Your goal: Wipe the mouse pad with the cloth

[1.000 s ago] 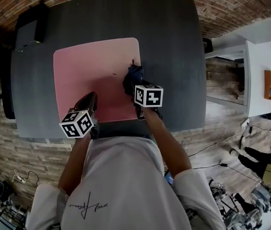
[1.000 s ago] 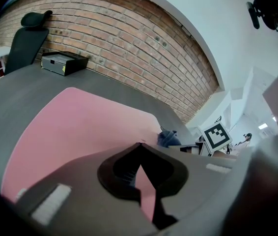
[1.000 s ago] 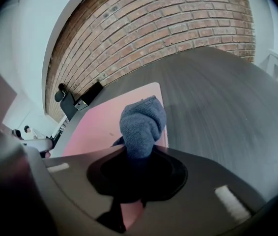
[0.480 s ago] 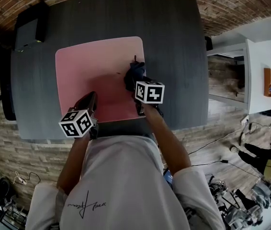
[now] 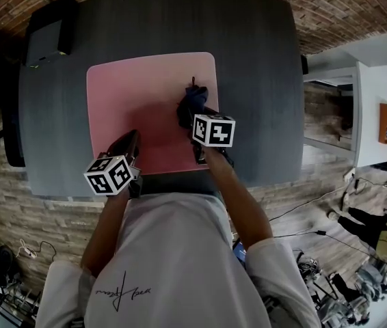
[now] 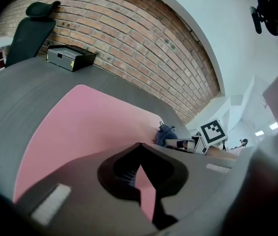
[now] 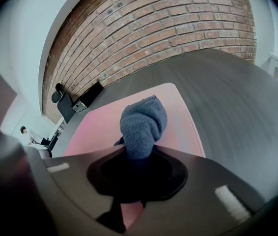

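The dark desk (image 5: 262, 80) carries the pink mouse pad (image 5: 139, 94). On the pad's right half, close to its right edge, the blue cloth (image 5: 193, 103) is pinched by the right gripper (image 5: 195, 118). Most of the bare pad lies to the cloth's left. The left gripper (image 5: 128, 144), pressed together and empty, sits at the pad's near edge.

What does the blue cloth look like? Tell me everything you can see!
The cloth is dark greyish blue and looks soft and fuzzy, like a towel. It is scrunched into a rounded lump, not spread flat. The right gripper has its jaws shut on one end, and the rest pokes out in front. It is over the pink mouse pad, near the pad's right edge. Whether it presses on the pad is hard to tell.
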Available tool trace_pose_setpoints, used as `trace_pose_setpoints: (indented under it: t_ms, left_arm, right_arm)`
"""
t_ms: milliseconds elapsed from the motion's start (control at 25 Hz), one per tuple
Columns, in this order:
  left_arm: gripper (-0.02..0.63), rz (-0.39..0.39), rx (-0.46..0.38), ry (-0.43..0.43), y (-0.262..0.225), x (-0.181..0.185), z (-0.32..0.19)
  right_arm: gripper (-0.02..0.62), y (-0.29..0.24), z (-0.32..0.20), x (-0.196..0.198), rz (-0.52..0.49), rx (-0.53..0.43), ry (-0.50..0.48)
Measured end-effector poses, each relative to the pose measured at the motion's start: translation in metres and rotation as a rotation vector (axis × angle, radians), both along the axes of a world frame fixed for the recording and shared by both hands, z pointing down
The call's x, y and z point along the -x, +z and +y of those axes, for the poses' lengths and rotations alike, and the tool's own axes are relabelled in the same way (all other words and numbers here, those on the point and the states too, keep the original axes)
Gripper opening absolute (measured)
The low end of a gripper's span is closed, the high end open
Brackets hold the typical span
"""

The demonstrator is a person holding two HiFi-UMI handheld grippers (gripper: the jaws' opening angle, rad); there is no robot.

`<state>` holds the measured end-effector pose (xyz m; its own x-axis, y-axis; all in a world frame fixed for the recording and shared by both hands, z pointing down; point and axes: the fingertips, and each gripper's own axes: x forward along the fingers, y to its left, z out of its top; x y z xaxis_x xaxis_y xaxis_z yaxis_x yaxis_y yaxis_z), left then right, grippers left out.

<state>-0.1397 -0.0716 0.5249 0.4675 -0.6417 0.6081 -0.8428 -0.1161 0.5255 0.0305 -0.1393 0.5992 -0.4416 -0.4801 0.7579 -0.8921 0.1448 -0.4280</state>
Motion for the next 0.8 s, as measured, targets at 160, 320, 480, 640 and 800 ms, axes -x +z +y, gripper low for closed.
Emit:
trace_pose_setpoints:
  t_ms: [160,320,480,640,800]
  left_arm:
    - [0.011,-0.001,0.006,-0.008,0.002,0.011,0.001]
    - [0.011,0.004,0.011,-0.015,0.003,0.022,0.002]
    - [0.012,0.003,0.014,-0.021,0.004,0.035,0.005]
    - [0.011,0.003,0.015,-0.033,0.004,0.046,0.006]
    - [0.012,0.0,0.02,-0.041,0.006,0.058,0.01]
  right_arm:
    - [0.071,-0.001,-0.004,0.013,-0.003,-0.007,-0.01]
    - [0.071,-0.006,-0.009,0.027,0.009,-0.016,-0.009]
    - [0.071,-0.004,-0.011,0.047,0.007,-0.017,-0.022]
    - [0.071,0.001,-0.012,0.062,0.004,-0.007,-0.029]
    - [0.071,0.001,-0.014,0.078,0.008,-0.012,-0.049]
